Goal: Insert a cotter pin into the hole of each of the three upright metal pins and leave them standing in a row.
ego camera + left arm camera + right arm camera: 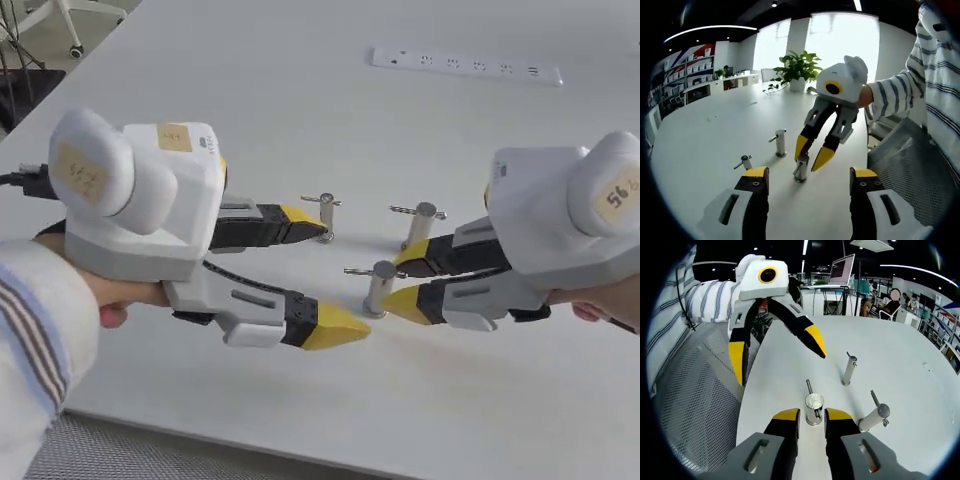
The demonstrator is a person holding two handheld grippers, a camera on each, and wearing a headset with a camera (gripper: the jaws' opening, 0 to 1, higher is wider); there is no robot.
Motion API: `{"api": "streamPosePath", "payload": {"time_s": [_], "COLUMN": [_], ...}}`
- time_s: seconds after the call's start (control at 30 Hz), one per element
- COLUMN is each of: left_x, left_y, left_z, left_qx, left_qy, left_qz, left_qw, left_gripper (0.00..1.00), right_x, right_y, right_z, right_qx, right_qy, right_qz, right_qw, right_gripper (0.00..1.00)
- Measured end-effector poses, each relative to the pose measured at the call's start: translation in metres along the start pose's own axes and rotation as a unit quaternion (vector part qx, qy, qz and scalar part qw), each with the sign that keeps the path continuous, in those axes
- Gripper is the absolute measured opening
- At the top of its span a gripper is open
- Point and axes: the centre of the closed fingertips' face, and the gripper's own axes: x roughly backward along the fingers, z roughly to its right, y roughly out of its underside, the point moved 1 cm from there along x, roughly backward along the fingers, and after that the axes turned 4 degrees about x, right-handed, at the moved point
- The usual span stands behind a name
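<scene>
Three upright metal pins stand on the white table, each with a cotter pin through its top: the near pin, the back left pin and the back right pin. My right gripper has its jaws narrowly apart on either side of the near pin, with slim gaps showing. My left gripper is wide open and holds nothing. Its far jaw tip lies beside the back left pin.
A white power strip lies at the far side of the table. The table's front edge runs just below the grippers. A mesh chair stands beside the table, and a potted plant is at its far end.
</scene>
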Motion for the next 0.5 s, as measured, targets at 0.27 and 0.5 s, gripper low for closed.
{"api": "streamPosePath", "payload": {"time_s": [0.27, 0.5], "left_x": [0.015, 0.022], "left_y": [-0.01, 0.004], "left_z": [0.004, 0.007], "left_qx": [0.034, 0.043], "left_qy": [-0.018, -0.028], "left_qz": [0.045, 0.026], "left_qw": [0.9982, 0.9983], "left_gripper": [0.83, 0.99], "right_x": [-0.006, -0.012], "right_y": [0.001, -0.001], "right_z": [-0.001, -0.001], "right_qx": [-0.009, -0.011], "right_qy": [-0.003, -0.006], "right_qz": [-0.001, -0.001], "right_qw": [1.0, 0.9999], "right_gripper": [0.16, 0.15]}}
